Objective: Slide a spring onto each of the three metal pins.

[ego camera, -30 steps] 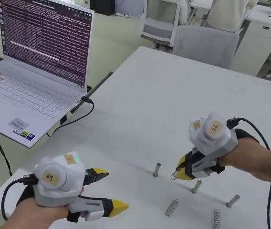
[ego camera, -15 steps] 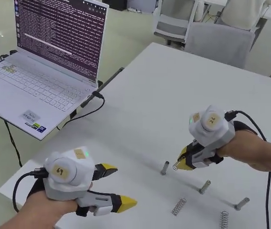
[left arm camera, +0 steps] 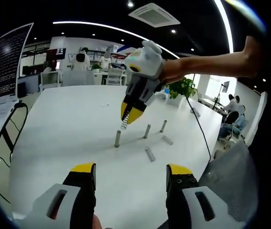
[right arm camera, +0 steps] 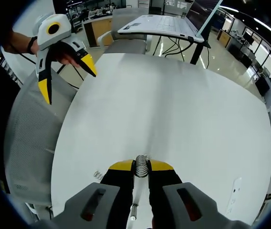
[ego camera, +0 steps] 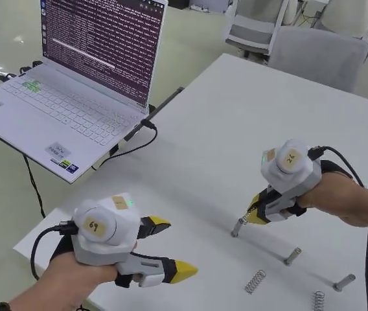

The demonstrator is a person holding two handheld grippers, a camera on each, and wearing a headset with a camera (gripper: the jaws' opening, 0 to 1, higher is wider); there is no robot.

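Steel pins, three of them, stand bare on the white table (ego camera: 236, 116): none wears a spring as far as the head view shows. That leaves the whole job ahead, with the first fitting in hand.

The first spring (right arm camera: 141, 166) is pinched near its upper end between the closed jaws of the right gripper (ego camera: 256, 218) and hangs down from the yellow tips. In the left gripper view it (left arm camera: 124, 123) sits just above the nearest pin (left arm camera: 118, 138), roughly in line with it. Whether its lower coil touches the pin top I cannot say for sure; it looks a hair short. The middle pin (ego camera: 292, 256) and the far pin (ego camera: 343, 282) wait to the right, and two loose springs lie flat near them, one (ego camera: 255, 281) in front of the middle pin and one (ego camera: 318, 300) at the frame's lower edge.

The right hand comes in from the right, with its gripper pitched nose-down toward the first pin (ego camera: 238, 227). The left gripper (ego camera: 174, 247) hovers near the table's front corner with jaws spread and nothing between them. It points toward the pins but is well apart from them. A laptop (ego camera: 87, 84) sits open on a stand off the table's left side.
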